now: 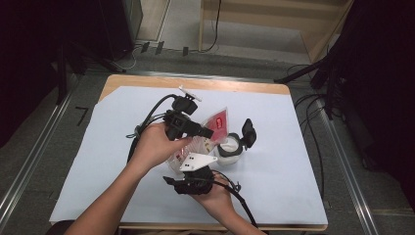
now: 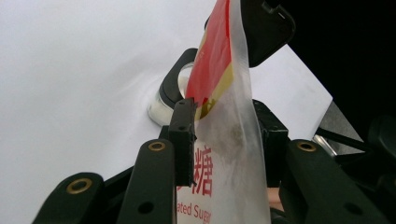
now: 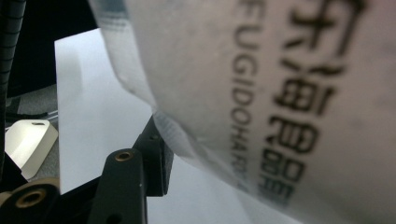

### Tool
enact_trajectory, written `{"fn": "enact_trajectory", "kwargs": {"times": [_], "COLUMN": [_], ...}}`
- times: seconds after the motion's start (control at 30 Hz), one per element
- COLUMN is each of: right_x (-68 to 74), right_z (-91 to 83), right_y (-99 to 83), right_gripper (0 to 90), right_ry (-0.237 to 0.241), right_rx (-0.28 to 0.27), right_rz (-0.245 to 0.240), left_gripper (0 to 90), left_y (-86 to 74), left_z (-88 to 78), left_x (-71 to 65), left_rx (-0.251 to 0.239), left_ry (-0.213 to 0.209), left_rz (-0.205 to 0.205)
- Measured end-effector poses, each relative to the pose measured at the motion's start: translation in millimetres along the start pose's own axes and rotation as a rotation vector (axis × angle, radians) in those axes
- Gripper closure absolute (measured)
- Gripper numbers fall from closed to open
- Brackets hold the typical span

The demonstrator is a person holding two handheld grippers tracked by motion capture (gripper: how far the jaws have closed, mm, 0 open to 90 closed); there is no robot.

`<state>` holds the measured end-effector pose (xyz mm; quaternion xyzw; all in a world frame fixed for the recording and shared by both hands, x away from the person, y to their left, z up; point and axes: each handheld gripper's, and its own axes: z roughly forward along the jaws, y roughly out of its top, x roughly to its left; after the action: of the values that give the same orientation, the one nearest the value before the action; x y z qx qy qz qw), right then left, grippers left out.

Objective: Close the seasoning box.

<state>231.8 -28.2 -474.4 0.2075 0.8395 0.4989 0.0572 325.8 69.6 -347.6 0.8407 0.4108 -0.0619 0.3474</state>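
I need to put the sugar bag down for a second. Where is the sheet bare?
The white sheet is bare along its left side and far edge, and to the right of the open jar out to the right edge. The middle is crowded: the sugar bag, the jar and both hand-held grippers sit close together, near the front edge.

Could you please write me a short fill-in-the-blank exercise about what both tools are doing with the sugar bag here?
1. The left tool grips a clear bag of sugar whose label is yellow and ____.
2. Beyond the bag stands a small glass jar with its black lid flipped ____.
3. The jar stands on a sheet of ____ paper that covers the table.
4. The bag hangs between the two tools, ____ the paper.

Missing words: red; open; white; above
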Motion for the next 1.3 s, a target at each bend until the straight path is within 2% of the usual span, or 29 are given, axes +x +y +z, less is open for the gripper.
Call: {"fn": "enact_trajectory", "kwargs": {"times": [0.03, 0.17, 0.57, 0.83, 1.07, 1.2, 1.3], "right_x": [0.1, -0.1, -2.0, -4.3, -11.4, -15.2, -17.9], "right_z": [1.0, 2.9, 3.6, 1.6, -1.2, -3.9, -6.1], "right_y": [-1.3, -3.7, -4.0, -2.6, -2.5, -1.0, -0.4], "right_gripper": [51.0, 51.3, 53.0, 54.1, 53.2, 51.9, 51.9], "right_ry": [0.0, -0.005, -0.015, -0.032, -0.041, -0.059, -0.078], "right_rx": [0.006, 0.014, 0.028, 0.033, 0.028, 0.022, 0.017], "right_rz": [0.002, -0.006, -0.018, -0.017, 0.016, 0.013, 0.009], "left_gripper": [68.3, 69.7, 76.5, 79.0, 83.7, 83.6, 84.2], "left_y": [-0.3, -0.8, -1.7, -1.7, -1.9, -1.7, -1.8], "left_z": [2.0, 3.8, 2.5, -2.6, -8.6, -14.1, -18.7], "left_x": [0.3, 0.0, 0.4, -0.5, 0.4, 3.0, 4.2], "left_rx": [0.009, 0.015, 0.025, 0.001, -0.022, -0.032, -0.052], "left_ry": [0.015, 0.023, 0.036, 0.026, 0.014, 0.018, 0.007], "left_rz": [0.015, 0.028, 0.044, 0.049, 0.044, 0.054, 0.042]}}
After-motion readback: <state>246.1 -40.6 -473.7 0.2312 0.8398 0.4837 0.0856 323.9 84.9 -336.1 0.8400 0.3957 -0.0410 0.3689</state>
